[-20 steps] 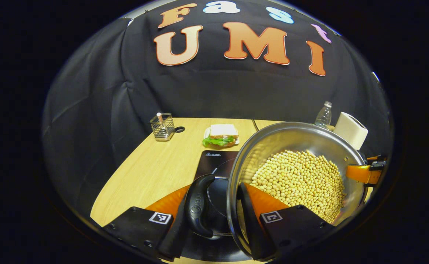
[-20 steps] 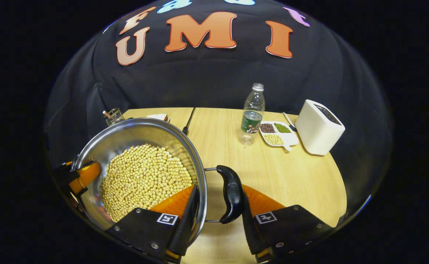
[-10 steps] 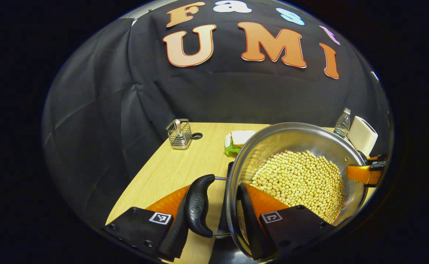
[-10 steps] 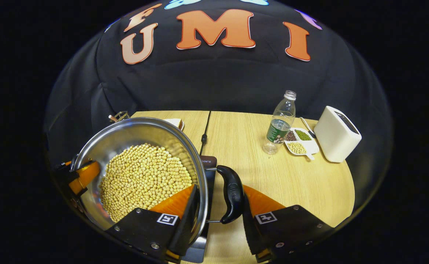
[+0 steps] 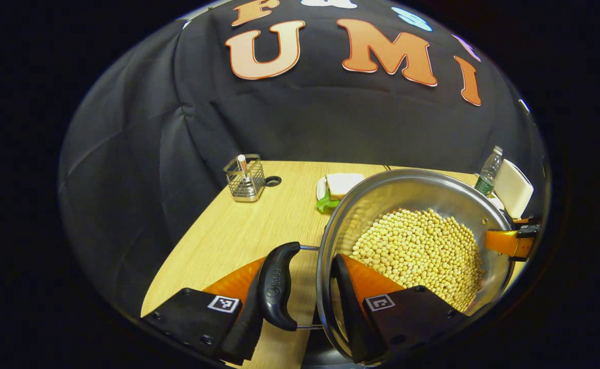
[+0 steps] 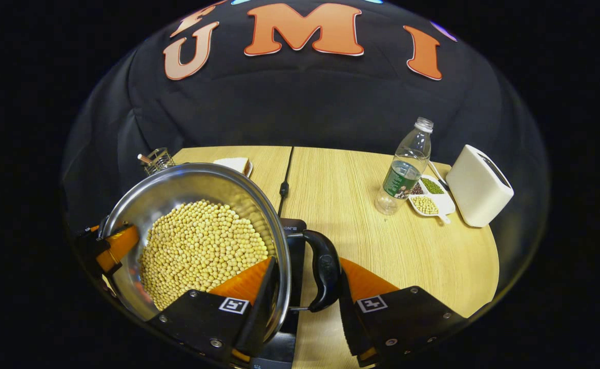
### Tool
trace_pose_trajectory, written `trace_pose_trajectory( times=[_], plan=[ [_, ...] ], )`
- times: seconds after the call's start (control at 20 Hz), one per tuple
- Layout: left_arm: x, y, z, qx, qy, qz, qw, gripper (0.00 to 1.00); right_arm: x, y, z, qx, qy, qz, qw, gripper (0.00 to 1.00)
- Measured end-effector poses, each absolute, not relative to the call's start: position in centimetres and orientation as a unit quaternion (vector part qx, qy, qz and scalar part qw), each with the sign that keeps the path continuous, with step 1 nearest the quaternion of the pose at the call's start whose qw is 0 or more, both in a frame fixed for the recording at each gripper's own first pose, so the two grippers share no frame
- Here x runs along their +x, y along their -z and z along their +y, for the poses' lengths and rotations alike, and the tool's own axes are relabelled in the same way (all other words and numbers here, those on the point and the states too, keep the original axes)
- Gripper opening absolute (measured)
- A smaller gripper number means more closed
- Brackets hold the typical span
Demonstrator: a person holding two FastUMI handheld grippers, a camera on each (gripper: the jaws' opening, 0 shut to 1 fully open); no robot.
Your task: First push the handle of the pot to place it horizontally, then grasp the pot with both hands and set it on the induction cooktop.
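A steel pot full of soybeans is held between both grippers. In the left gripper view, my left gripper is shut on the pot's black left handle, with one finger outside the handle and one inside the rim. My right gripper shows at the pot's far side. In the right gripper view, my right gripper is shut the same way on the right handle. The black induction cooktop lies under the pot, mostly hidden. My left gripper clamps the far rim.
On the wooden table stand a wire basket, a sandwich on a plate, a plastic bottle, a divided dish of beans and a white box. A black cable runs to the back.
Both grippers have carried the pot leftward over the cooktop. The cooktop slid from beside the left handle to under the pot and right handle. Both grips are unchanged.
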State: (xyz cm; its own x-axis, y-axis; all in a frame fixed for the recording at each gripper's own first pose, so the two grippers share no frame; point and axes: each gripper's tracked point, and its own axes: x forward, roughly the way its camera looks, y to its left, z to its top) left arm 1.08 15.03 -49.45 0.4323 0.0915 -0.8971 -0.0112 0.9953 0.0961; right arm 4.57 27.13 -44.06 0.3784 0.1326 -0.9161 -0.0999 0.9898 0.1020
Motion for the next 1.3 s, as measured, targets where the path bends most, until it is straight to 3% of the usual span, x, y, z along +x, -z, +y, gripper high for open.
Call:
trace_pose_trajectory(
  times=[0.2, 0.4, 0.45, 0.6, 0.65, 0.7, 0.75, 1.0, 1.05, 1.25, 1.3],
  plan=[
    [1.3, 50.4, 14.7, 0.041, -0.023, 0.539, 0.841, 0.71, 4.7, 45.1, 26.9, 0.024, -0.064, 0.565, 0.822, 0.63],
    [1.8, 51.6, 14.2, 0.035, -0.018, 0.546, 0.837, 0.75, 5.0, 45.3, 26.9, 0.021, -0.054, 0.563, 0.824, 0.63],
    [1.3, 51.9, 14.6, 0.036, -0.014, 0.548, 0.836, 0.71, 4.9, 45.5, 27.0, 0.018, -0.054, 0.564, 0.824, 0.57],
    [1.5, 52.4, 14.5, 0.043, -0.013, 0.551, 0.833, 0.74, 4.3, 45.4, 26.9, 0.019, -0.059, 0.574, 0.816, 0.64],
    [1.5, 52.4, 14.4, 0.058, -0.014, 0.549, 0.834, 0.82, 4.4, 45.1, 27.0, 0.029, -0.063, 0.573, 0.817, 0.67],
    [1.6, 51.8, 14.2, 0.074, -0.011, 0.543, 0.836, 0.82, 4.4, 44.9, 27.1, 0.04, -0.068, 0.572, 0.817, 0.68],
    [1.8, 50.9, 13.9, 0.089, -0.012, 0.534, 0.84, 0.87, 4.9, 44.2, 27.0, 0.051, -0.07, 0.563, 0.822, 0.71],
    [4.8, 43.1, 13.1, 0.107, -0.024, 0.455, 0.884, 0.83, 8.1, 36.7, 23.6, 0.072, -0.056, 0.462, 0.882, 0.75],
    [5.3, 41.4, 12.6, 0.11, -0.025, 0.441, 0.891, 0.89, 8.9, 34.6, 22.6, 0.069, -0.055, 0.432, 0.897, 0.76],
    [6.6, 33.3, 9.2, 0.078, -0.026, 0.366, 0.927, 0.83, 8.9, 26.3, 19.9, 0.056, -0.073, 0.332, 0.939, 0.78],
    [6.7, 31.0, 8.5, 0.07, -0.028, 0.346, 0.935, 0.9, 8.6, 24.6, 19.3, 0.053, -0.083, 0.313, 0.945, 0.79]
  ],
)
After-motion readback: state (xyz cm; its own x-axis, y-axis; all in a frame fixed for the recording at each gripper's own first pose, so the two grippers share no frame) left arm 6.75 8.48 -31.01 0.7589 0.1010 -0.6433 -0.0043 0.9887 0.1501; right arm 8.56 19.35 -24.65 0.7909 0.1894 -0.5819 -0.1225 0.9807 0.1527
